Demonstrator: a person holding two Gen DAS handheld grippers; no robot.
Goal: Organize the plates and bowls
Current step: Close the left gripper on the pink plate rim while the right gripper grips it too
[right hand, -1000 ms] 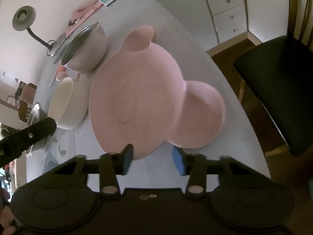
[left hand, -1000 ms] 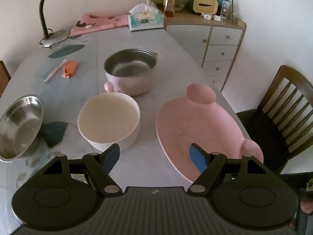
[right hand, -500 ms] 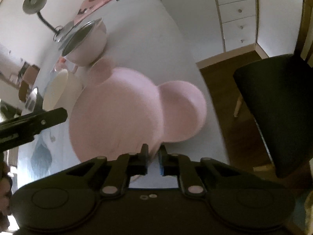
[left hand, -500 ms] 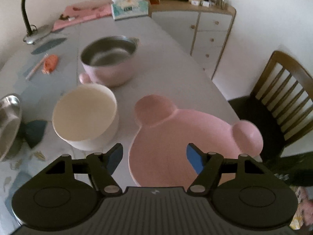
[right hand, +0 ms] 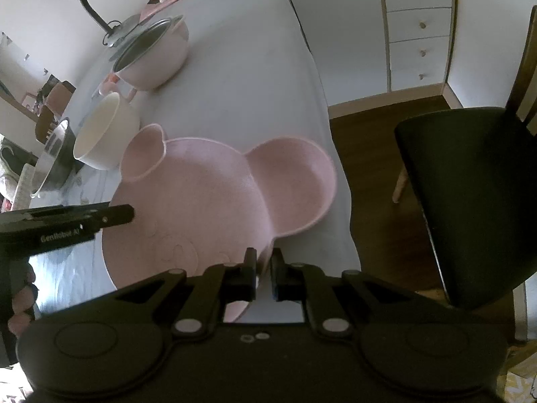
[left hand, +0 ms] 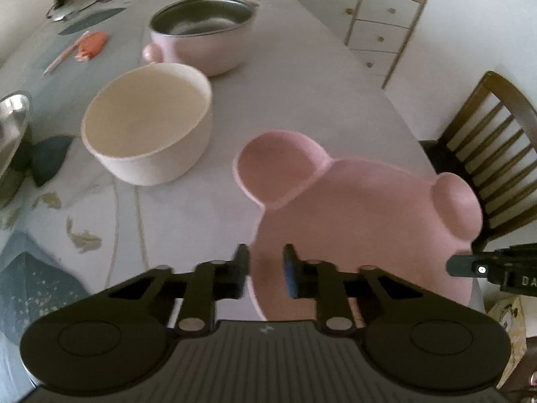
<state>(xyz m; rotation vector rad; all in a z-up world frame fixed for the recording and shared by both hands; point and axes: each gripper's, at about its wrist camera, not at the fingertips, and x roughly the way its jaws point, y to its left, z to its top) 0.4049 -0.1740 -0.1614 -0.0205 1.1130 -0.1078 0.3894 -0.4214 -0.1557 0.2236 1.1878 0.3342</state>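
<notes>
Pink bear plate sits at the table's near edge, and the left claw and right claw have just squeezed its rim, so both can lift it.

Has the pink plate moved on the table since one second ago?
Yes. In the right wrist view the pink plate has turned, both ears now pointing toward the cabinet, and its near rim has slid toward the table edge by the chair.
</notes>
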